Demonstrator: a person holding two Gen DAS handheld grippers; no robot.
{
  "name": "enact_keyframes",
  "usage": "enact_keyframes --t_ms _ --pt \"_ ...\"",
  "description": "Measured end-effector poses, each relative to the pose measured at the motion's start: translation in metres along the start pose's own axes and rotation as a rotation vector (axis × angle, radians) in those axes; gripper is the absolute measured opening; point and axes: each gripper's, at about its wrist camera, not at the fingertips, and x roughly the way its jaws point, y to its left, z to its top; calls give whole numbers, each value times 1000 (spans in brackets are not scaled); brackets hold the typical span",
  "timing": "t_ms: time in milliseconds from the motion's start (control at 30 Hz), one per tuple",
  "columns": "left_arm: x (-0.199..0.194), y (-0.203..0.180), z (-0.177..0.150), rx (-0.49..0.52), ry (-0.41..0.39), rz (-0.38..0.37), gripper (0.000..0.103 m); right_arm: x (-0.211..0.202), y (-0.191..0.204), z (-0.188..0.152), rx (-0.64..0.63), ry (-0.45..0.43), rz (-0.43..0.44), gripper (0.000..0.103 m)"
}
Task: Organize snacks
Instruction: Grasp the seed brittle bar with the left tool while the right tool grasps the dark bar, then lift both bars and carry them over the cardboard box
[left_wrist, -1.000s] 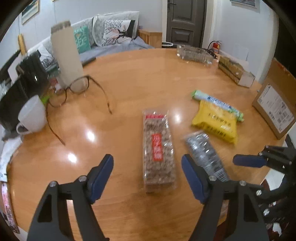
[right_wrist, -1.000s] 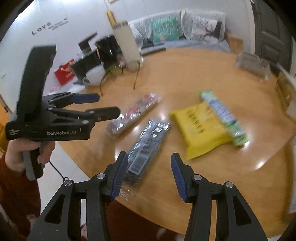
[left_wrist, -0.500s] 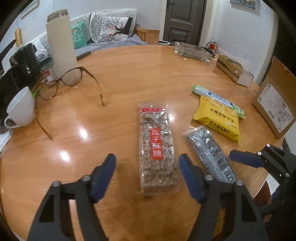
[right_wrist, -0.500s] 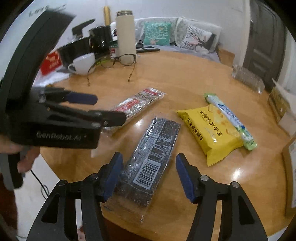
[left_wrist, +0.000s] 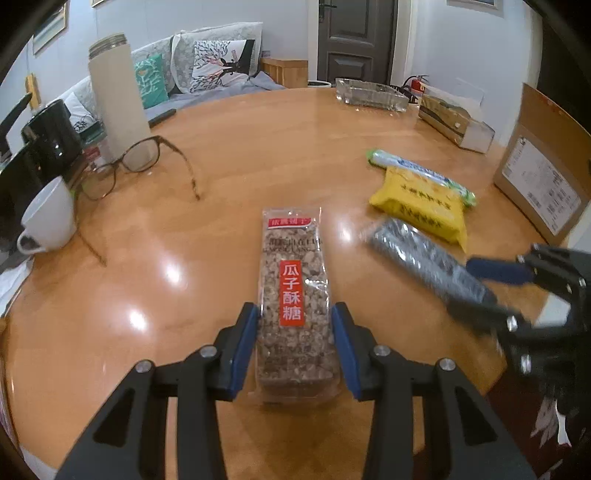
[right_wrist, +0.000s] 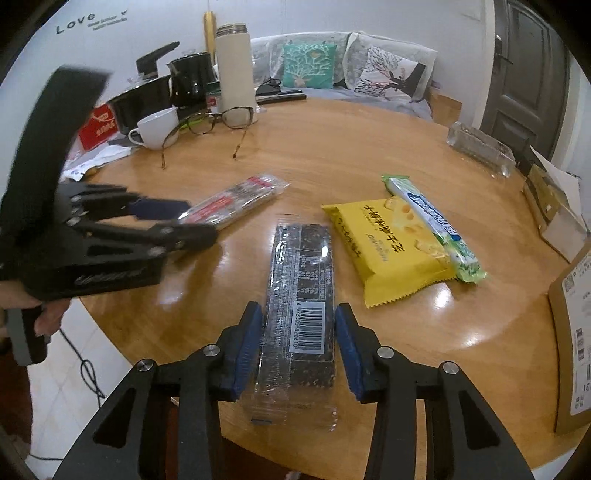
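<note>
A clear pack of seed brittle (left_wrist: 291, 258) with a red label lies lengthwise on the round wooden table (left_wrist: 229, 155). My left gripper (left_wrist: 294, 314) is shut on its near end, blue pads (left_wrist: 248, 332) pressed to both sides. A black sesame bar pack (right_wrist: 301, 258) lies to its right. My right gripper (right_wrist: 297, 314) is closing on its barcode end, pads against the wrapper. Beyond lie a yellow biscuit packet (right_wrist: 388, 243) and a green-white roll (right_wrist: 432, 221). The right wrist view also shows the left gripper (right_wrist: 199, 221) on the brittle pack (right_wrist: 236, 199).
A white cup (left_wrist: 48, 218), glasses (left_wrist: 125, 166), a tall beige flask (left_wrist: 116, 96) and black kettles stand at the table's left. A glass tray (left_wrist: 369, 92) and a small box sit at the back. A cardboard box (left_wrist: 543, 173) stands at the right. The table edge is just below both grippers.
Both grippers have closed in on their packs: the left from wide open to clamped on the brittle pack, the right narrowed onto the black pack. The black pack now lies straight between the right jaws.
</note>
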Motion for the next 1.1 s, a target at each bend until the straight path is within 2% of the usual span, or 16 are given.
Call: enact_keyframes --t_ms 133,233,367,467,600,700,867,1100 --pt "-13 -2 -15 4 15 -6 39 -5 -7 -5 20 2 -1 37" --pt "-14 -4 -18 1 12 4 51 -8 -10 -8 30 -4 14 40" --pt "-9 -4 -15 -29 -19 25 53 -7 -11 -8 22 -17 22 41" --pt "-5 -4 -12 -45 -37 39 52 -5 -8 -8 -5 -31 10 41" --pt "-3 -7 -7 -33 -51 37 40 -3 -2 -8 -51 -47 3 38" --pt "-2 -8 -5 -32 -52 39 38 -2 0 -7 -86 -51 4 36" --pt "-4 -8 -5 -39 -43 36 38 -3 0 -6 -60 -50 24 36" --pt "-17 -4 -2 -47 -66 36 38 -24 5 4 -74 -96 55 36"
